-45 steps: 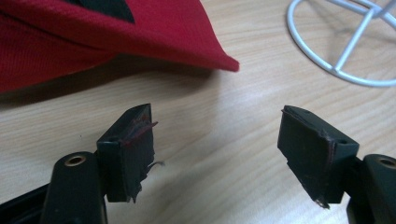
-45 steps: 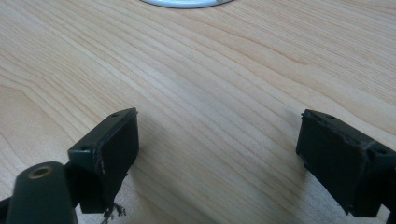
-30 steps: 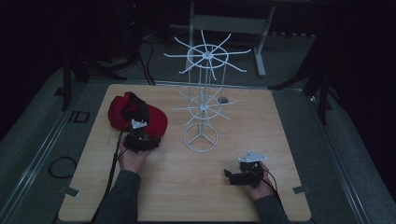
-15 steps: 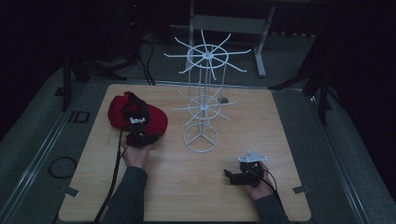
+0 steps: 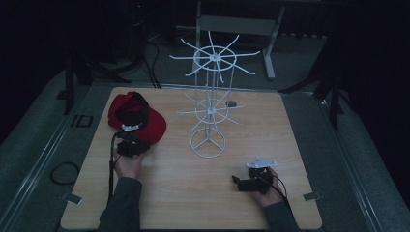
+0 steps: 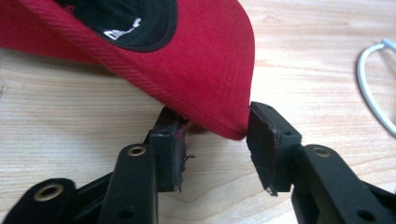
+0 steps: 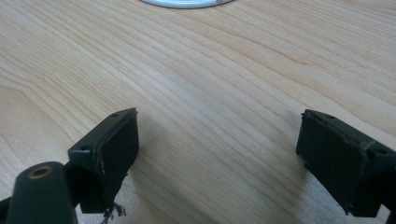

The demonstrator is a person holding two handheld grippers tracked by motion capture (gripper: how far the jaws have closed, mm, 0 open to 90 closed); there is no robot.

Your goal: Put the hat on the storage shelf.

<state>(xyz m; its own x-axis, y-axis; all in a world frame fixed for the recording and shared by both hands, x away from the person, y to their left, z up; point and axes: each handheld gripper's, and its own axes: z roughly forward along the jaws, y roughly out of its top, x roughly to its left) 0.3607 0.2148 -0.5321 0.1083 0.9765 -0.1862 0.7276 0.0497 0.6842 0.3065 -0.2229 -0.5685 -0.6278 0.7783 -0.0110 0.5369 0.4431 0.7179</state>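
The left tongs [image 6: 215, 140] have just been closing around the red cap's [image 6: 196, 70] brim, while the right tongs [image 7: 217, 158] stay wide open over the desk [image 7: 210, 70].

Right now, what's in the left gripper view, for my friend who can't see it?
The left gripper has just been closing its two black jaws around the brim of a red cap that lies on the wooden table; whether they pinch it yet isn't clear.

White wire display rack [image 5: 209, 106] upright mid-table on the pale wooden tabletop [image 5: 183, 193], ring base [image 6: 373, 88] flat.
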